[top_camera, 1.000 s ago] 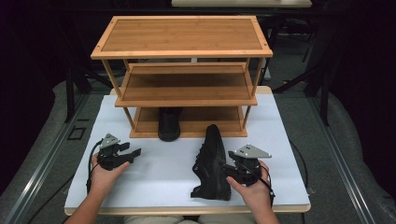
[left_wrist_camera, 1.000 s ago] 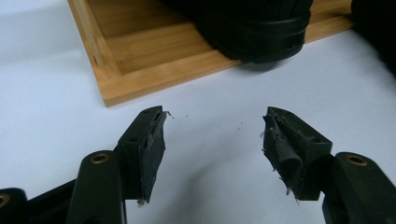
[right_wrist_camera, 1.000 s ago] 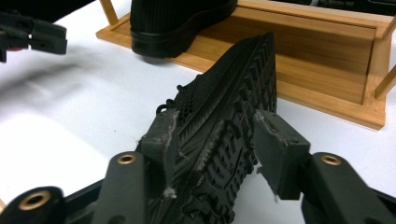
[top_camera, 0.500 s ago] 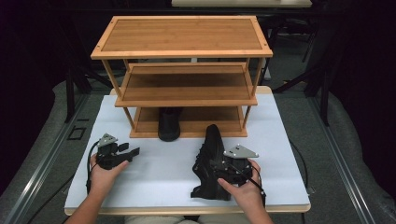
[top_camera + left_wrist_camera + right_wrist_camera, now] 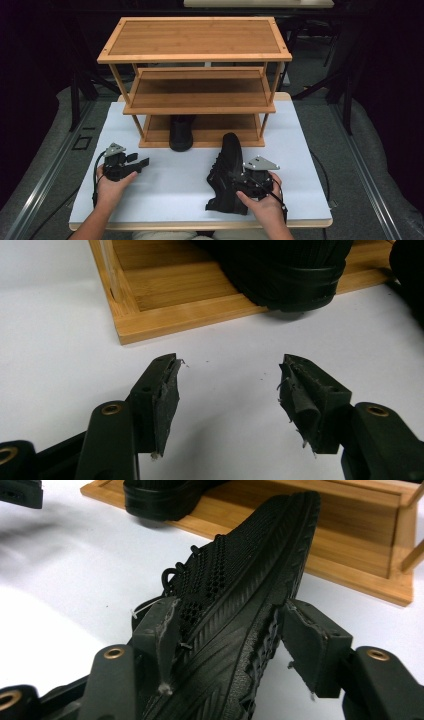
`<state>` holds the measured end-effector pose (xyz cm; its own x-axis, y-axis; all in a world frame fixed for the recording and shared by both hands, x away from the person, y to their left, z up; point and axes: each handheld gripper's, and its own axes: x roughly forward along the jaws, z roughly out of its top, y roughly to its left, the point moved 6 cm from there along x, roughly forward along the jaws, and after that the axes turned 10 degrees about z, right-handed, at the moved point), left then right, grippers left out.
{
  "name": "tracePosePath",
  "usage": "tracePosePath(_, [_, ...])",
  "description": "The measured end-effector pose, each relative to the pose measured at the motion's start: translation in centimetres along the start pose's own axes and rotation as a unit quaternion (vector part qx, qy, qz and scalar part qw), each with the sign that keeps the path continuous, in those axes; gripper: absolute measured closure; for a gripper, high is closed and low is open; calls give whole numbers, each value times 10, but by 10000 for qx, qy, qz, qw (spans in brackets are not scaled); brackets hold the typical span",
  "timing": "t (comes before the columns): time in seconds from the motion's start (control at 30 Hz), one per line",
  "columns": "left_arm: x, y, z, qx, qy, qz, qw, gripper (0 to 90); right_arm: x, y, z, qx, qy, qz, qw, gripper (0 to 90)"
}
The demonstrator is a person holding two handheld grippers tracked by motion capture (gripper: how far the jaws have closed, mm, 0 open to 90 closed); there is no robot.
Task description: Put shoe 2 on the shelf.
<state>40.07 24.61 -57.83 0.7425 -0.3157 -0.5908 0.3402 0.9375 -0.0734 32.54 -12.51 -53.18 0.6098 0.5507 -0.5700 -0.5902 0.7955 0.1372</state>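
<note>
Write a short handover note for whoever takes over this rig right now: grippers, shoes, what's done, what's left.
Right gripper: jaws have just been opening, now wide around the black shoe on its side on the white table; whether the pads press on it I cannot tell.
Left gripper: open, empty, low over the table.
Other black shoe: already on the bottom shelf of the wooden rack, heel sticking out.
Left, probably: grip the lying shoe and set it beside the first.

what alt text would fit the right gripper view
A black mesh sneaker lying on its side sits between the right gripper, whose jaws have just been opening. Behind it, on the white table, a bamboo shoe rack holds a second black shoe.
</note>
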Motion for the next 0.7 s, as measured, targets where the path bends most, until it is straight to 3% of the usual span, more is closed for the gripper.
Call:
tracePosePath(0.23, [1,0,2,-20,-27,-5,10000,405,-13,-10,0,152,-123,-152,9997,440])
tracePosePath(0.4, [2,-2,4,-56,-82,-16,9999,406,-35,-26,-5,448,-233,-323,9982,630])
tracePosePath(0.47, [3,-2,4,-85,-94,-36,9999,409,-40,-32,-8,609,-313,-53,9976,656])
tracePosePath(0.53, [3,-2,5,-110,-123,-34,9999,412,-41,-36,-10,705,-360,-173,9967,667])
tracePosePath(0.57, [4,-3,6,-119,-120,-25,9999,412,-45,-42,-14,827,-355,-228,9957,715])
tracePosePath(0.6, [3,-3,6,-95,-132,-23,9999,413,-47,-44,-15,879,-362,-69,9954,730])
tracePosePath(0.7, [2,-1,8,16,-204,84,9998,413,-51,-56,-24,1080,-361,-354,9929,794])
